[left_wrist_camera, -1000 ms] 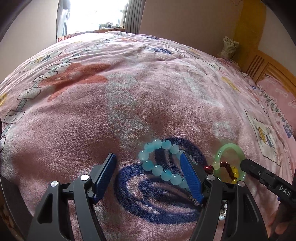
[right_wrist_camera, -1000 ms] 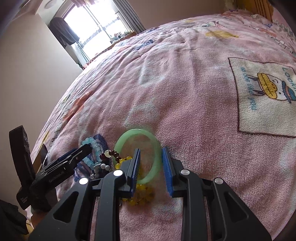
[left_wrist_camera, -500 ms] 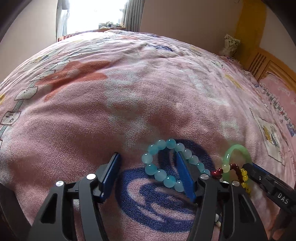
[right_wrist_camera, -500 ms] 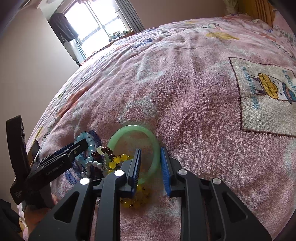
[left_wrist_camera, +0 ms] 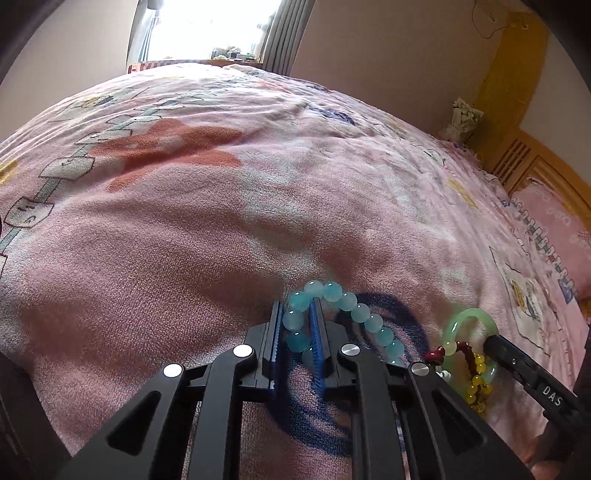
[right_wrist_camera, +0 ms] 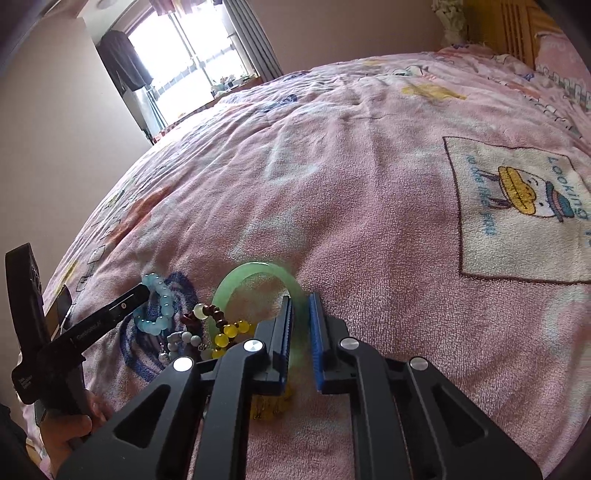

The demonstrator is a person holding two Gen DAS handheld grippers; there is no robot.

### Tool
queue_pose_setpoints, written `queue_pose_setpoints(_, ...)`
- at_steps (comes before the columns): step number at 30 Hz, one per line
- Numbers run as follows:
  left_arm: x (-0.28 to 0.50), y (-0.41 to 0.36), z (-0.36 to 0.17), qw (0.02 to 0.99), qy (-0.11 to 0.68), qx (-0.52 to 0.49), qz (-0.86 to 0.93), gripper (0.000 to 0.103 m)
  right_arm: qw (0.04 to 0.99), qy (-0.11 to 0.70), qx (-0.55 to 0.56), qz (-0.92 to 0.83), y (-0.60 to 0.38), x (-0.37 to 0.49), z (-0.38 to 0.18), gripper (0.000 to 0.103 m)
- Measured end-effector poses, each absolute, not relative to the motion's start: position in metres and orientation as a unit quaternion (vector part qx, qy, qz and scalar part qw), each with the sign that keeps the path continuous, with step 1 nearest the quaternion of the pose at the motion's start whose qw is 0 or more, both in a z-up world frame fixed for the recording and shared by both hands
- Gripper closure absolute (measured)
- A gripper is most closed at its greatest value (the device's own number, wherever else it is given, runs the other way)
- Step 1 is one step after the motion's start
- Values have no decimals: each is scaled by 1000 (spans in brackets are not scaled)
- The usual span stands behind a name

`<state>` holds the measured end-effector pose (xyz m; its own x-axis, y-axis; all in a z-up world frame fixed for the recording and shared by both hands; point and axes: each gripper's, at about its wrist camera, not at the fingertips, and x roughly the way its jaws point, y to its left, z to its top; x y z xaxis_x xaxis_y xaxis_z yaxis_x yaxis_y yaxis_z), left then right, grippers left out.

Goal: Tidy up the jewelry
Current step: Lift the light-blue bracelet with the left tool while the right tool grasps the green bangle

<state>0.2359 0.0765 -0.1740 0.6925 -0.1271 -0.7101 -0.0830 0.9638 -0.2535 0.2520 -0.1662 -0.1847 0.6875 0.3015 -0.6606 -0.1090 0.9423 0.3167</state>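
Note:
My left gripper (left_wrist_camera: 297, 306) is shut on the light blue bead bracelet (left_wrist_camera: 354, 312), whose loop trails right over a blue swirl print on the pink blanket. My right gripper (right_wrist_camera: 300, 301) is shut on the green jade bangle (right_wrist_camera: 236, 280), which stands tilted on the blanket. The bangle also shows in the left wrist view (left_wrist_camera: 471, 317), with the right gripper's finger against it. A dark red bead strand (right_wrist_camera: 216, 315), a yellow bead bracelet (right_wrist_camera: 227, 332) and small grey-white beads (right_wrist_camera: 181, 338) lie tangled by the bangle. The blue bracelet shows in the right wrist view (right_wrist_camera: 159, 306).
The jewelry lies on a pink patterned blanket (left_wrist_camera: 258, 206) covering a bed. A wooden headboard (left_wrist_camera: 524, 166) and pink pillow (left_wrist_camera: 554, 225) are at the right. A window (left_wrist_camera: 207, 29) is at the far end. A white cartoon patch (right_wrist_camera: 517, 210) is to the right.
My left gripper has closed from wide open onto the blue bead bracelet. My right gripper has narrowed onto the green bangle, which now stands more upright.

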Motion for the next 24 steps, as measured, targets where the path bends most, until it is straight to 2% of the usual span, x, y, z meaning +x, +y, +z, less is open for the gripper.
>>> queue_pose_setpoints(17,228,72,-163,919,375,-119,-20,88,927,325,153,109,-182,236,-150,92)
queue_pose_setpoints(24,223,69,-156,925,365,-106,-16,89,942,300,123,84,-184,228,-133,91)
